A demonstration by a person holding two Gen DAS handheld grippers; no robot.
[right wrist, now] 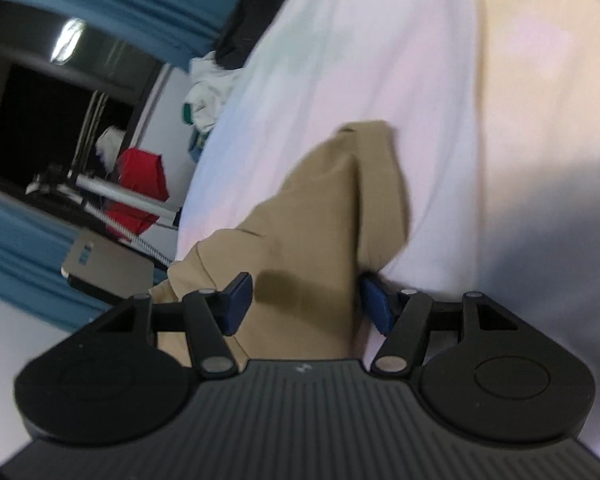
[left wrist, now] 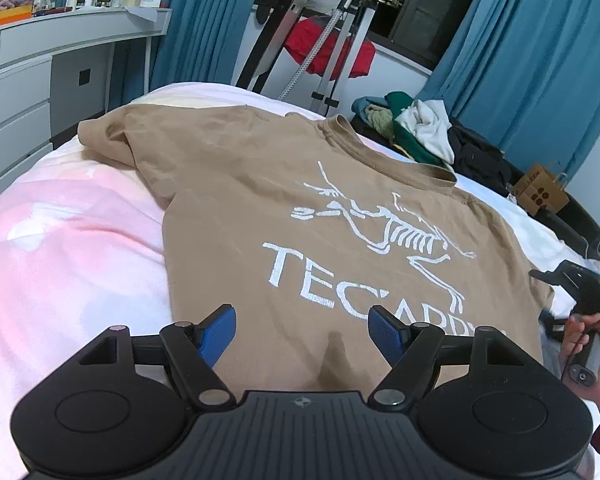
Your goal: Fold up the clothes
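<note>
Tan T-shirt is lying spread flat on the pink-and-white bed, print facing up; the left tool is hovering over its hem, blue pads apart. The right tool is standing agape around a sleeve, gripping nothing.

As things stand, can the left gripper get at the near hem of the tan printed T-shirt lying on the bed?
Probably yes. The left gripper is open over the tan printed T-shirt, whose near hem lies flat just below its fingers, and nothing sits between them on the pink-and-white bedspread.
</note>
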